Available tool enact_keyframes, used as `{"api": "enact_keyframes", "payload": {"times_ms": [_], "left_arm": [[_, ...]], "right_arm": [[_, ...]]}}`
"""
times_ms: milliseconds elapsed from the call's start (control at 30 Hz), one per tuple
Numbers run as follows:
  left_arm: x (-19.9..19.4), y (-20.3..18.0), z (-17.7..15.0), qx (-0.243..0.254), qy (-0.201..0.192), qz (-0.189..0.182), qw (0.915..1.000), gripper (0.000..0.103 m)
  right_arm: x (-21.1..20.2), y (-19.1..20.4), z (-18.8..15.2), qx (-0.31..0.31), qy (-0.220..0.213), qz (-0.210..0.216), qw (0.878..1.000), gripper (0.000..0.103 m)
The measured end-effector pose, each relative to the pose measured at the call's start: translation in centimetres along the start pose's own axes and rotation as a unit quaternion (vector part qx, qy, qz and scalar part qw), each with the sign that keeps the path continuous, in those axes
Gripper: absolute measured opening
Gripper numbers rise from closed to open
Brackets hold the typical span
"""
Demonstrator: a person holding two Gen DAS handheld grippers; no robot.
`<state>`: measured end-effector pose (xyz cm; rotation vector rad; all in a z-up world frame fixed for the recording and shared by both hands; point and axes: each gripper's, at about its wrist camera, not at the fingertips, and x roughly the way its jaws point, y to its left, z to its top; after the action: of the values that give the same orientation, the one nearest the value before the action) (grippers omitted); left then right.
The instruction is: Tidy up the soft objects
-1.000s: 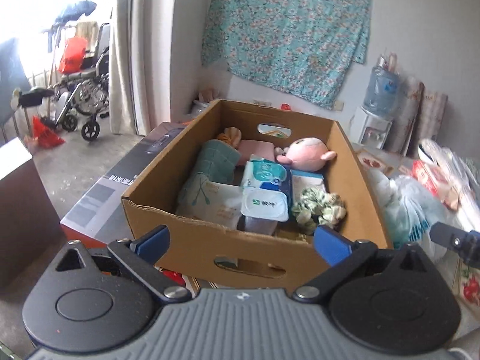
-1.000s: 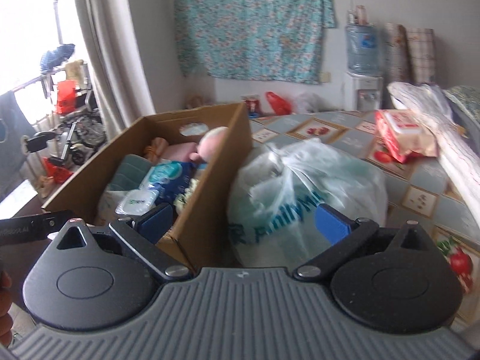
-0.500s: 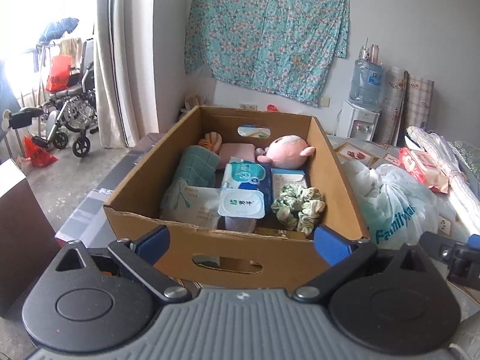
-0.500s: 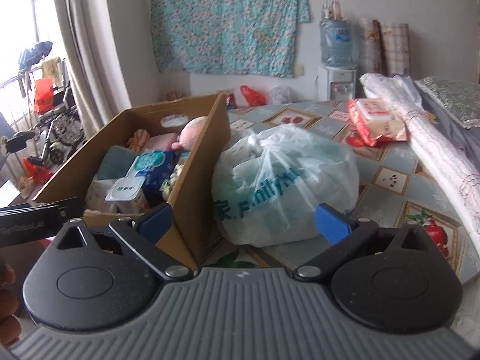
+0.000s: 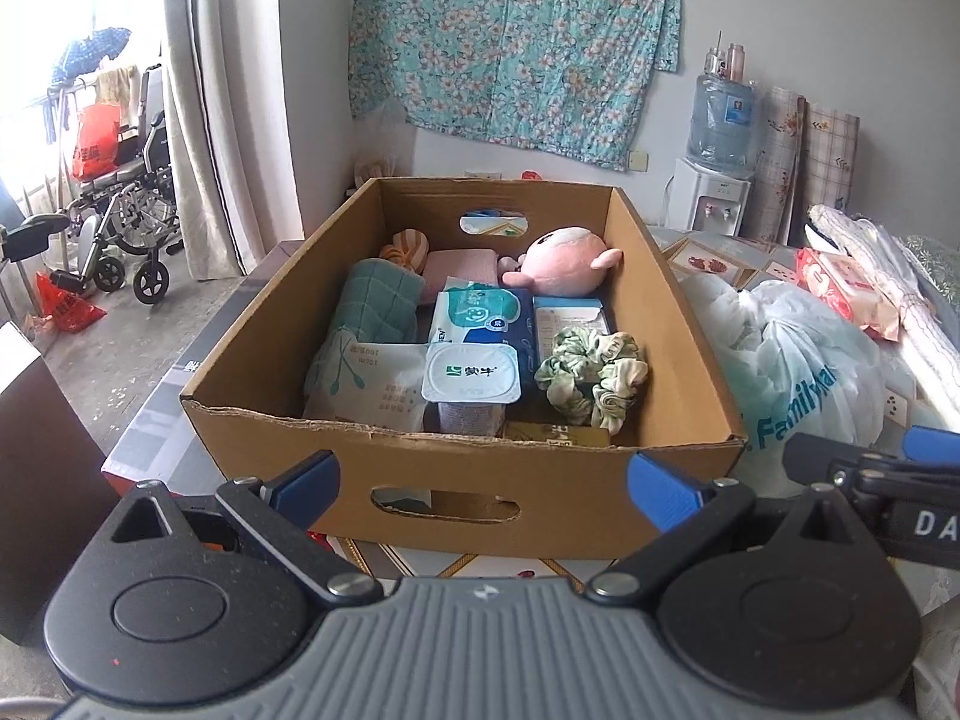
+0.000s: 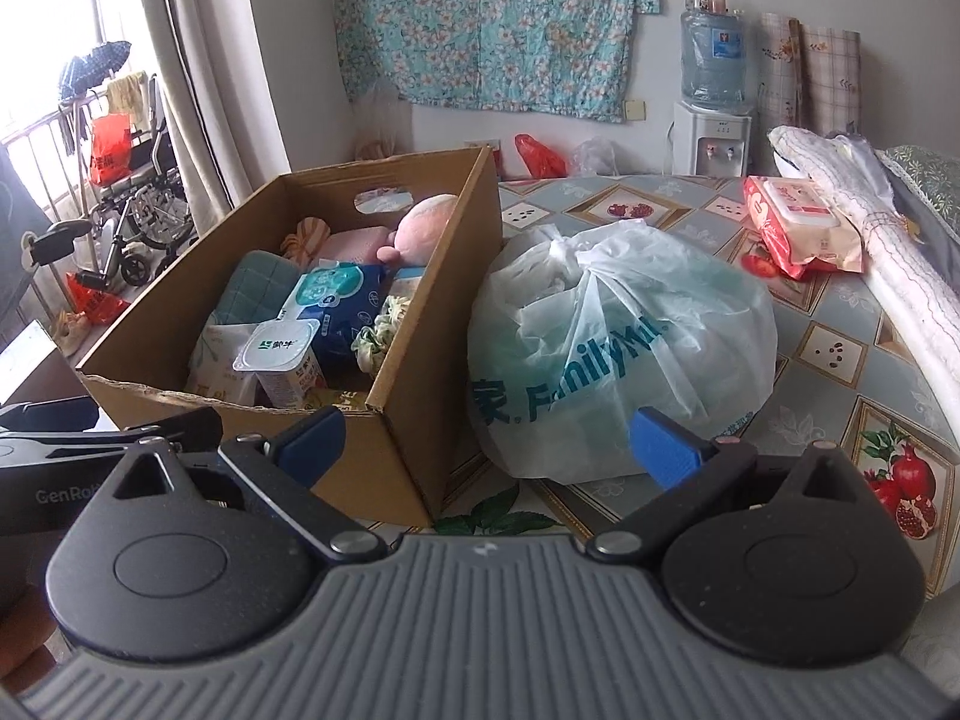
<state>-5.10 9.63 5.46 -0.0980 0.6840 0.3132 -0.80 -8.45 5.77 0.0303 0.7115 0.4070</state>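
We hold both grippers level with their fingers spread wide and nothing between them: the left gripper (image 5: 483,483) faces the open brown cardboard box (image 5: 462,483), and the right gripper (image 6: 489,441) faces the knotted pale plastic bag (image 6: 624,354) printed "FamilyMart", which touches the box's right wall on the patterned tablecloth (image 6: 840,354). Inside the box lie a pink plush toy (image 5: 561,269), a green floral fabric scrunchie (image 5: 591,375), a folded teal quilted cloth (image 5: 378,306), a blue-and-white tissue pack (image 5: 480,315) and a white yogurt cup (image 5: 471,381) lidded with a green logo and Chinese characters.
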Motion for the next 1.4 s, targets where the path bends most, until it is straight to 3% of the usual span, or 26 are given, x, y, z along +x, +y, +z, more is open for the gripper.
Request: {"api": "enact_keyframes", "payload": {"times_ms": [1400], "left_arm": [[0.23, 0.22, 0.44, 0.006, -0.003, 0.012, 0.9999, 0.103]], "right_arm": [[0.63, 0.26, 0.1, -0.015, 0.002, -0.011, 1.0, 0.102]]}}
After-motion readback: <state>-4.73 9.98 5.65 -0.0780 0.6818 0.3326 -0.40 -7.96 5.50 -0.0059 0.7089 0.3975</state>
